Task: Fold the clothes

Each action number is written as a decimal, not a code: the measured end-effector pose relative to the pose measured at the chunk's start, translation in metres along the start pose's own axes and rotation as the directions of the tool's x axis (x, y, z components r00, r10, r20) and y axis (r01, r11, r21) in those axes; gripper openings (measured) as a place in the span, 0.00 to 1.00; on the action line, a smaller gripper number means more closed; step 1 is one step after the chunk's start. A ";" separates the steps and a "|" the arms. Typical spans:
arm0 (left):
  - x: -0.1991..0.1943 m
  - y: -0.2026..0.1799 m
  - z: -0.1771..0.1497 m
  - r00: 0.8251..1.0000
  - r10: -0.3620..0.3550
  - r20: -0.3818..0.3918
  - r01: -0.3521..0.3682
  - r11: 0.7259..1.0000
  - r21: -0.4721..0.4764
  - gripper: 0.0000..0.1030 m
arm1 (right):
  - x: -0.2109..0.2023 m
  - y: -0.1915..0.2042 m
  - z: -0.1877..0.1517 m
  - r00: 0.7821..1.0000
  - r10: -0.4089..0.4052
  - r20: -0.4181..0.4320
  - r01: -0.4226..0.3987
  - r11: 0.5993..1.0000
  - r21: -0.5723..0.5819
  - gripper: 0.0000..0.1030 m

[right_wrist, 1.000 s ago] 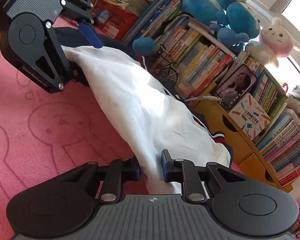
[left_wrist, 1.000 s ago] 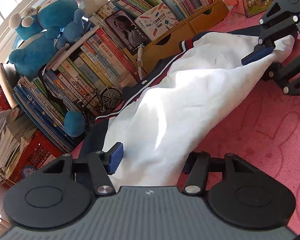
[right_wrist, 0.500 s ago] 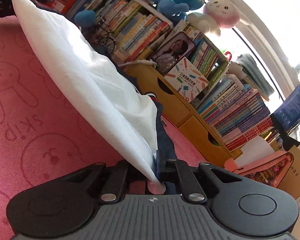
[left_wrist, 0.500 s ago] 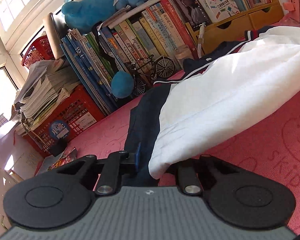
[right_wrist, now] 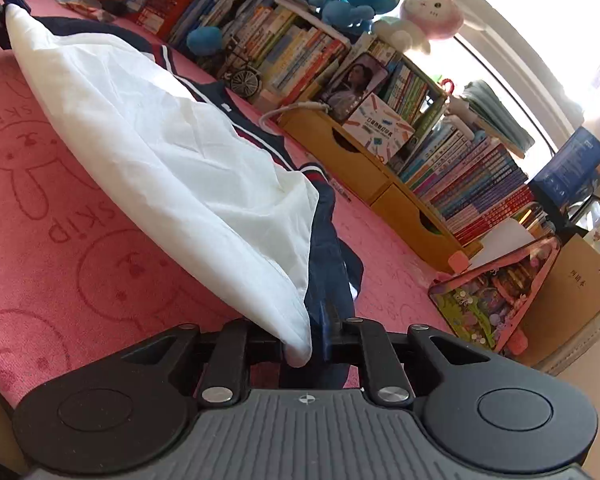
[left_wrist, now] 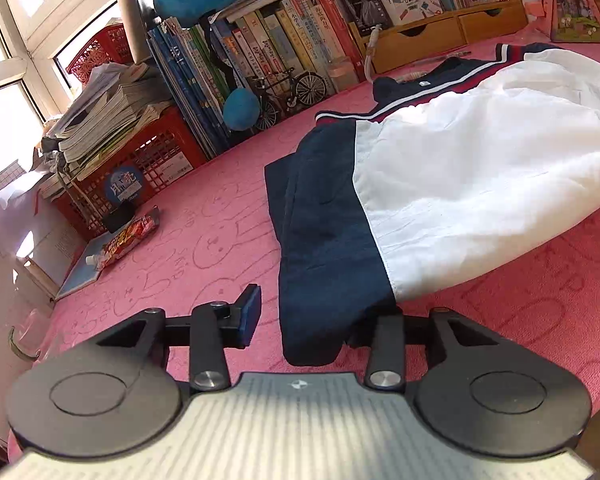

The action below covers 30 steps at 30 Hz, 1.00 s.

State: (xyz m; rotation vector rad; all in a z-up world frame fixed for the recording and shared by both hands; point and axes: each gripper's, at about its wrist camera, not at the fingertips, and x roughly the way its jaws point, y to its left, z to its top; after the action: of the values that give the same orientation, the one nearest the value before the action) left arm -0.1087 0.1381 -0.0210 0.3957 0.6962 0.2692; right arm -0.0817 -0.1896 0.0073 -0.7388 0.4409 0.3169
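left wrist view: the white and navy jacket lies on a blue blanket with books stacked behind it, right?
Not quite. The blanket is pink, with bunny outlines pressed into it, not blue. The rest holds: the left wrist view shows the white and navy jacket lying on it, with books stacked behind.

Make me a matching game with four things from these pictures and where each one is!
Things:
1. jacket
2. toy bicycle
3. bunny plush
4. snack packet

Places:
A. on top of the books by the window
B. spread on the pink blanket
C. standing in front of the row of books
D. lying near the red crate

Pairs: 1-B, 2-C, 3-A, 4-D
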 end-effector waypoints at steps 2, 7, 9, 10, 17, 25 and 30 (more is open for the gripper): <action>-0.005 0.010 -0.012 0.998 0.054 -0.014 -0.054 0.998 -0.030 0.76 | 0.001 -0.011 -0.017 0.998 -0.009 -0.069 0.014 0.997 0.074 0.32; -0.021 0.041 -0.021 0.989 0.140 -0.048 -0.144 0.986 -0.086 0.80 | -0.006 -0.060 -0.050 0.980 -0.009 -0.197 0.071 0.949 0.308 0.34; -0.026 0.050 -0.009 0.989 0.146 -0.017 -0.147 0.984 -0.097 0.81 | -0.012 -0.076 -0.044 0.986 0.010 -0.167 0.056 0.921 0.385 0.34; -0.028 0.052 0.000 0.990 0.139 0.006 -0.138 0.984 -0.111 0.81 | -0.014 -0.084 -0.035 0.990 0.034 -0.134 0.027 0.903 0.428 0.34; -0.014 0.020 0.089 0.952 -0.211 0.220 0.253 0.950 -0.184 0.99 | 0.029 -0.068 0.064 0.967 0.228 0.111 -0.253 0.850 0.461 0.36; 0.087 -0.051 0.141 0.966 -0.231 0.113 0.240 0.968 -0.072 0.93 | 0.111 -0.003 0.160 0.919 0.358 0.167 -0.395 0.841 0.371 0.22; 0.128 -0.014 0.122 0.989 -0.147 0.002 0.145 0.973 -0.180 0.98 | 0.163 -0.025 0.130 0.953 0.297 0.065 -0.292 0.837 0.463 0.22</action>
State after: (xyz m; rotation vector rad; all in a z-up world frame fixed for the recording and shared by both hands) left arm 0.0688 0.1404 -0.0141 0.1699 0.7024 0.1928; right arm 0.1044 -0.0954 0.0266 -0.1931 0.6157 0.4756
